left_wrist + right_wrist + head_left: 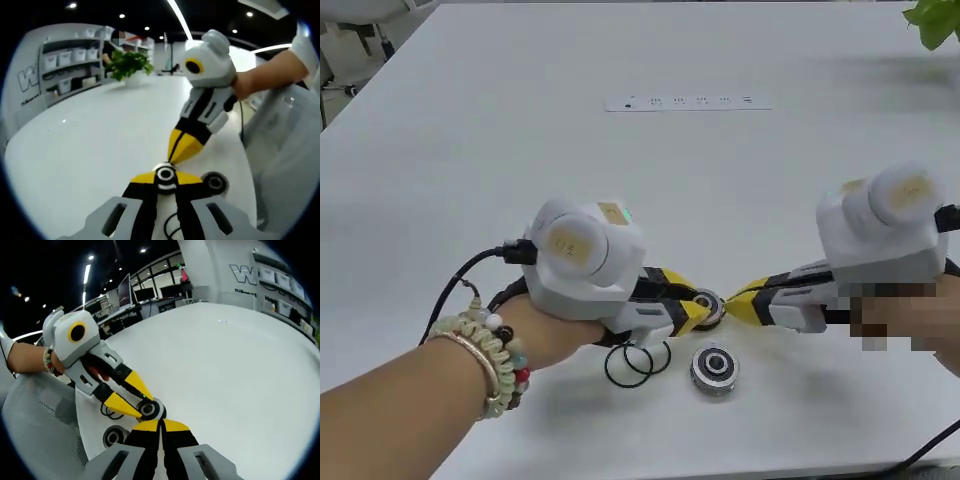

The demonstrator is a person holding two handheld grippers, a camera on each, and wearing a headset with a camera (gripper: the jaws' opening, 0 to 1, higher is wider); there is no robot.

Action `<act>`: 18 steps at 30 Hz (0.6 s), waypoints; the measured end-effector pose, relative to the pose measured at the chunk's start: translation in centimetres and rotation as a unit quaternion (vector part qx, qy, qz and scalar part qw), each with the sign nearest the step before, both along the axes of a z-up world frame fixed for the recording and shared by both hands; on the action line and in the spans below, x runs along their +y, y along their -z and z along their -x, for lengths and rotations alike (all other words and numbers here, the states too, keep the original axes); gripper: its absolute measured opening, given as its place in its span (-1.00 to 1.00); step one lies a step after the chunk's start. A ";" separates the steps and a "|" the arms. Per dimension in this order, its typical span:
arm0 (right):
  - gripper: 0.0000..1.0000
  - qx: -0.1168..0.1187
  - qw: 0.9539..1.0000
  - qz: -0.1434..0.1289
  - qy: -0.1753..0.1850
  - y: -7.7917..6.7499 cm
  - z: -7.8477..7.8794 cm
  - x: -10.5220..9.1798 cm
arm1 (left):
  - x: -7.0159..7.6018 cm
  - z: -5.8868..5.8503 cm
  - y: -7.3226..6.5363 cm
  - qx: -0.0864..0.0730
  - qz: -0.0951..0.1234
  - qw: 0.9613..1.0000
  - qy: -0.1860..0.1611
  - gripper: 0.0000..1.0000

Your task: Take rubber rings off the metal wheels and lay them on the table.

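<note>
The left gripper is closed on a metal wheel, holding it just above the surface near its near edge; in the left gripper view its yellow tips clamp the wheel's two sides; the right gripper meets that wheel from the opposite side, jaws pressed together with their tips at its rim, though I cannot tell whether they pinch a ring; a second wheel lies flat on the surface just below them; two black rubber rings lie overlapping beside it, under the left gripper; a power strip sits toward the far edge.
</note>
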State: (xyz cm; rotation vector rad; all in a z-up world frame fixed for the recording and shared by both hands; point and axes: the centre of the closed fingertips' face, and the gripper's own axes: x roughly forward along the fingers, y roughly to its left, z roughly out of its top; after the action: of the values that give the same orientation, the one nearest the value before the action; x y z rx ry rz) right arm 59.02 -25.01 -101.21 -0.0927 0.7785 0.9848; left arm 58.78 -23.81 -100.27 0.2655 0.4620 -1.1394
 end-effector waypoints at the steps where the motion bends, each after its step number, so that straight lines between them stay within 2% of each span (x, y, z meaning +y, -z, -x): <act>1: -1.00 0.004 1.000 -0.001 0.003 0.0 0.0 0.0 | 0.0 0.0 0.0 0.000 0.000 1.000 0.000 -0.72; 7: -1.00 0.021 0.999 -0.016 0.021 -0.3 0.3 0.3 | 0.0 0.0 0.0 -0.005 -0.005 1.000 0.003 -0.73; 18: -1.00 0.023 0.999 -0.014 0.020 -0.7 0.5 0.8 | 0.2 0.0 0.1 -0.012 -0.011 1.000 0.008 -0.74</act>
State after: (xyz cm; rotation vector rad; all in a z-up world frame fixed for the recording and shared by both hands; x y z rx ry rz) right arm 58.53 -24.25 -100.47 -0.0299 0.8058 0.9615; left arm 58.78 -23.63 -100.32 0.3029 0.4515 -1.1459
